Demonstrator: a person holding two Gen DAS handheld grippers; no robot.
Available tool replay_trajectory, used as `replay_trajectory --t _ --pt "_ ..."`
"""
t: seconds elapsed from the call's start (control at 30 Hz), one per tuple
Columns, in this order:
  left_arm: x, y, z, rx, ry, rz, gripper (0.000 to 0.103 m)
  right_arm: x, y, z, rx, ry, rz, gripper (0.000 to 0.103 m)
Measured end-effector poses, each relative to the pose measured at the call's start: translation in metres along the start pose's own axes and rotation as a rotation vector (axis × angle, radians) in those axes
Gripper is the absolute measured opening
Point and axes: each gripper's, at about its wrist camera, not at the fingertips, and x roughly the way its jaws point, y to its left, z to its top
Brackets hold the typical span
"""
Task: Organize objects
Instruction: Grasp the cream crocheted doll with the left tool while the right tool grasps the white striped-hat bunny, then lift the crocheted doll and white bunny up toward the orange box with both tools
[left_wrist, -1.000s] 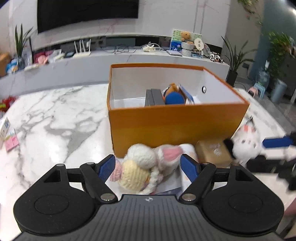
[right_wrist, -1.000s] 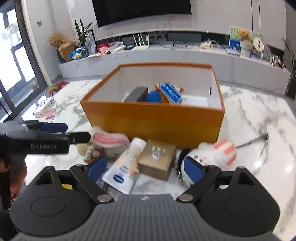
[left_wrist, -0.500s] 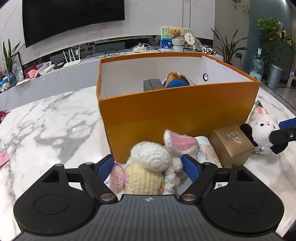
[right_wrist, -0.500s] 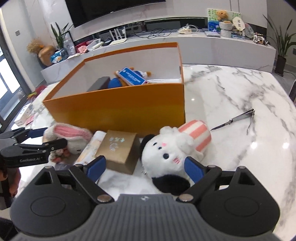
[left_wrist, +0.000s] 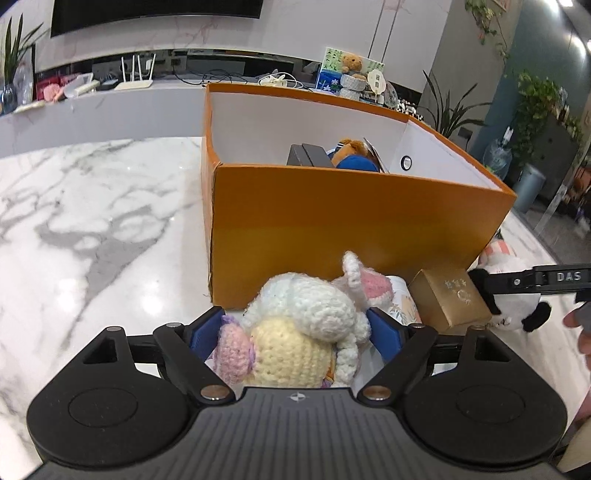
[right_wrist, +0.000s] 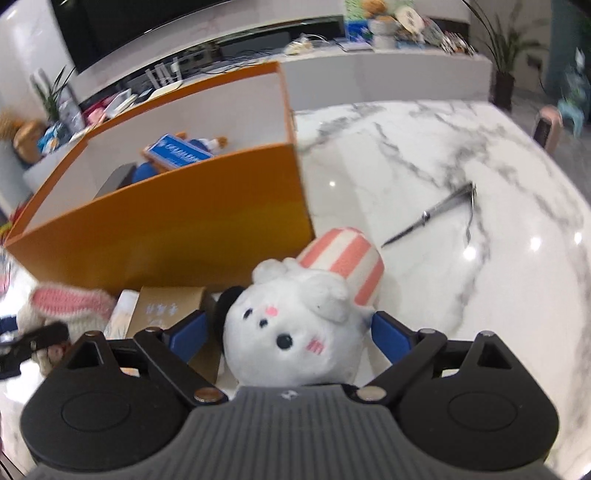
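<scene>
An orange box (left_wrist: 351, 218) stands on the marble table and holds a dark case, a blue item and a small brown plush; it also shows in the right wrist view (right_wrist: 177, 218). My left gripper (left_wrist: 295, 330) has its blue pads on both sides of a crocheted bunny doll (left_wrist: 295, 325) in front of the box. My right gripper (right_wrist: 288, 332) has its pads on both sides of a white plush animal (right_wrist: 295, 332) with a pink-striped part. The pads seem to touch each toy.
A gold-brown small box (left_wrist: 448, 299) and a white tube (left_wrist: 400, 295) lie between the two toys. Metal tongs (right_wrist: 439, 212) lie on the table to the right. The marble table (left_wrist: 92, 229) stretches left of the box.
Both grippers have moved forward over their toys and narrowed around them. The right view has swung right and closer to the white plush.
</scene>
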Motion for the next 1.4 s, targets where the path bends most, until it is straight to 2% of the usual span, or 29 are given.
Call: replay_trajectory --t 0.1,0.3,0.4,0.5,0.87,1.07,1.4 --pt "0.002 -0.001 0.0 -0.004 -0.002 -0.012 0.098 0.007 -0.004 0.0 0.034 0.024 0.018 0.095" --pt "0.006 -0.012 -0.002 0.102 0.029 -0.025 0.098 0.014 -0.002 -0.002 0.024 0.051 0.032 0.095" --pt "0.009 -0.018 -0.005 0.161 0.043 -0.007 0.098 0.014 -0.004 -0.002 0.035 0.053 0.041 0.094" --pt "0.01 -0.021 -0.007 0.164 0.039 -0.008 0.097 0.017 -0.006 -0.002 0.04 0.065 0.048 0.09" --pt "0.01 -0.021 -0.006 0.168 0.045 -0.002 0.093 0.018 -0.002 -0.004 0.011 0.06 0.035 0.089" --pt "0.008 -0.02 -0.003 0.161 0.059 0.002 0.087 0.014 -0.003 -0.003 0.02 0.06 0.035 0.081" --pt "0.003 -0.028 -0.001 0.18 0.077 0.063 0.081 -0.006 0.009 -0.007 -0.095 0.014 -0.037 0.077"
